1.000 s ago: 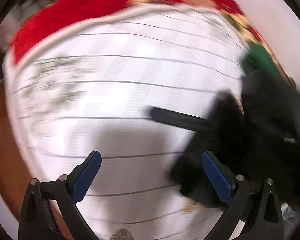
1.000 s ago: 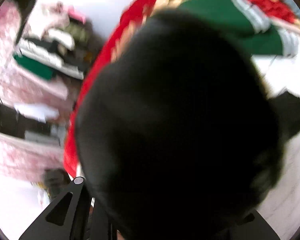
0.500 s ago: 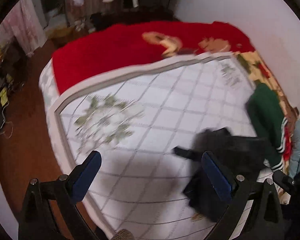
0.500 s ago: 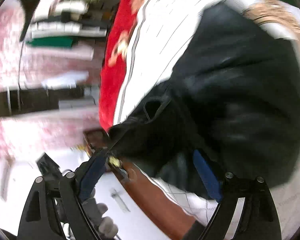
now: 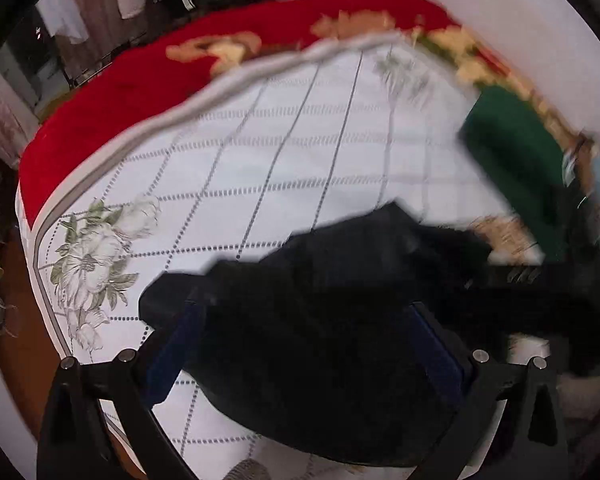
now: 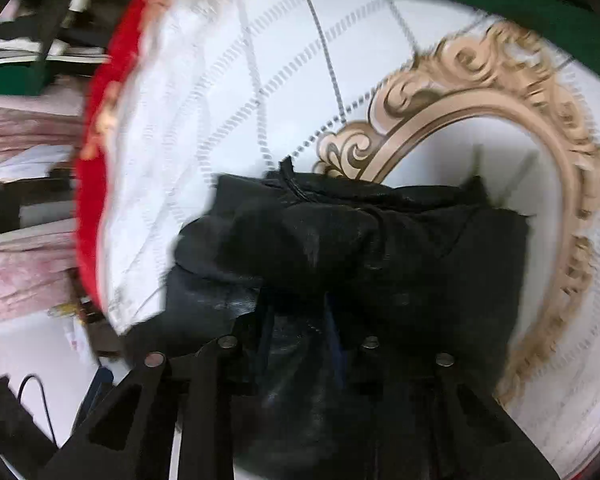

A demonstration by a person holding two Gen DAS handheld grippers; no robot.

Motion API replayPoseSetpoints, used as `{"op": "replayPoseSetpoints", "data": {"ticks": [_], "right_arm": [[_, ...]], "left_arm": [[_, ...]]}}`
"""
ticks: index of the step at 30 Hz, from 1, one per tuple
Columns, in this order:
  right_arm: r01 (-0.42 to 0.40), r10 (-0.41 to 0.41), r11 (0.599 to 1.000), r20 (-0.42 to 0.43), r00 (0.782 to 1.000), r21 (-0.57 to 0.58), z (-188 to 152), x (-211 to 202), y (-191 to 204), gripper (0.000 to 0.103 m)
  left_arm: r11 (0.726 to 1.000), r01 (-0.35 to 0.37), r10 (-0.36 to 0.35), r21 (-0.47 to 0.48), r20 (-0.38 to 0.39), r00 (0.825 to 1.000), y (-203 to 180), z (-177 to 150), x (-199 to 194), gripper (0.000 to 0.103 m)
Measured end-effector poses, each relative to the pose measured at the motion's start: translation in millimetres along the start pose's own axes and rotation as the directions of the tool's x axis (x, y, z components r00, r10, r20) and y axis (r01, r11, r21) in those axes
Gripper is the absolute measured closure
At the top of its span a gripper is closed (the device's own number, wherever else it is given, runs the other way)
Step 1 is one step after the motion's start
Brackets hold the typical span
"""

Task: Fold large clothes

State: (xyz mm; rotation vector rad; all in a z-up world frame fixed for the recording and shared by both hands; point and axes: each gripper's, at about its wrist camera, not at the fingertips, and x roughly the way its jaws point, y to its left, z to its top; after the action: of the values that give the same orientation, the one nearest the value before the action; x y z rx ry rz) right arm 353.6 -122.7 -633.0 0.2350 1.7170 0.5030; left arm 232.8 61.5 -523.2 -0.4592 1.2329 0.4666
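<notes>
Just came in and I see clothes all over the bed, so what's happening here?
A person with a gripper in each hand is folding a black garment on the white quilt. The right gripper has its fingers closing with black fabric bunched between them. The left gripper stands wide open over the same garment, gripping nothing. A green garment lies at the quilt's far side. The black one is bunched, not yet folded flat.
</notes>
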Motion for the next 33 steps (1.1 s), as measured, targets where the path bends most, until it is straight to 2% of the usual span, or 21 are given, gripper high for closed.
{"op": "replayPoseSetpoints", "data": {"ticks": [3, 5, 6, 7, 8, 10, 13, 14, 16, 18, 19, 20, 22, 24, 26, 28, 30, 31, 32, 33], "right_arm": [[-0.018, 0.020, 0.999, -0.043, 0.999, 0.029, 12, 3, -2, 0.078], [-0.099, 0.102, 0.994, -0.060, 0.993, 0.053, 8, -16, -10, 0.077], [-0.144, 0.148, 0.987, -0.047, 0.988, 0.071, 11, -32, -15, 0.077], [-0.186, 0.188, 0.979, -0.021, 0.982, 0.080, 6, -53, -22, 0.074], [-0.201, 0.201, 0.977, 0.012, 0.980, 0.071, -3, -69, -23, 0.063], [-0.194, 0.191, 0.980, 0.058, 0.980, 0.052, -17, -89, -29, 0.046], [-0.191, 0.188, 0.981, 0.059, 0.980, 0.044, -39, -90, -34, 0.045], [-0.172, 0.170, 0.984, 0.051, 0.984, 0.050, -42, -77, -38, 0.046], [-0.087, 0.083, 0.994, 0.056, 0.995, 0.070, -34, -50, -50, 0.054], [-0.090, 0.086, 0.987, 0.041, 0.995, 0.131, -22, -27, -59, 0.053], [-0.099, 0.094, 0.982, 0.033, 0.995, 0.159, -19, -29, -60, 0.051], [-0.107, 0.105, 0.980, 0.019, 0.994, 0.166, -18, -35, -60, 0.044], [-0.193, 0.190, 0.970, 0.036, 0.981, 0.147, -22, -53, -60, 0.037], [-0.298, 0.284, 0.946, 0.118, 0.952, 0.129, -36, -78, -74, 0.034], [-0.279, 0.253, 0.949, 0.170, 0.952, 0.149, -52, -92, -100, 0.016], [-0.298, 0.263, 0.938, 0.194, 0.945, 0.178, -63, -88, -128, 0.015], [-0.359, 0.333, 0.901, 0.143, 0.932, 0.245, -67, -58, -160, 0.015], [-0.415, 0.398, 0.868, 0.115, 0.910, 0.274, -69, -36, -174, 0.015], [-0.445, 0.430, 0.853, 0.116, 0.895, 0.272, -66, -24, -177, 0.014], [-0.505, 0.485, 0.826, 0.140, 0.863, 0.250, -64, -16, -179, 0.014]], "left_arm": [[1.000, -0.017, 0.017, 0.003, -0.051, 0.999, 2, -1, 21, 0.000], [1.000, -0.025, 0.025, -0.009, -0.073, 0.997, 8, -5, 28, 0.000], [0.998, -0.056, 0.056, 0.002, -0.079, 0.995, 11, -9, 31, 0.000], [0.996, -0.090, 0.091, 0.021, -0.080, 0.993, 15, -14, 34, 0.000], [0.994, -0.105, 0.107, 0.031, -0.078, 0.991, 18, -18, 36, 0.000], [0.994, -0.099, 0.101, 0.037, -0.085, 0.991, 26, -28, 40, 0.000], [0.995, -0.089, 0.092, 0.044, -0.080, 0.992, 32, -35, 37, 0.000], [0.995, -0.091, 0.094, 0.045, -0.080, 0.992, 32, -36, 37, 0.000], [0.995, -0.097, 0.100, 0.038, -0.085, 0.991, 33, -36, 37, 0.000], [0.994, -0.108, 0.109, 0.022, -0.098, 0.989, 34, -35, 34, 0.000], [0.995, -0.104, 0.104, 0.006, -0.102, 0.989, 37, -34, 30, 0.000], [0.995, -0.102, 0.099, -0.020, -0.100, 0.990, 41, -34, 21, 0.000], [0.992, -0.063, 0.055, -0.109, -0.080, 0.995, 56, -39, -4, 0.000], [0.980, -0.031, 0.021, -0.198, -0.052, 0.998, 71, -50, -23, 0.000], [0.956, 0.018, -0.028, -0.293, -0.029, 0.999, 88, -66, -35, 0.000], [0.940, 0.072, -0.087, -0.333, -0.031, 0.996, 94, -80, -27, 0.000], [0.923, 0.114, -0.147, -0.368, -0.063, 0.987, 94, -84, -6, 0.000], [0.901, 0.152, -0.198, -0.407, -0.073, 0.977, 97, -87, 8, 0.000], [0.886, 0.167, -0.221, -0.434, -0.077, 0.972, 94, -84, 15, 0.000], [0.869, 0.180, -0.238, -0.461, -0.071, 0.969, 96, -84, 22, 0.000]]}}
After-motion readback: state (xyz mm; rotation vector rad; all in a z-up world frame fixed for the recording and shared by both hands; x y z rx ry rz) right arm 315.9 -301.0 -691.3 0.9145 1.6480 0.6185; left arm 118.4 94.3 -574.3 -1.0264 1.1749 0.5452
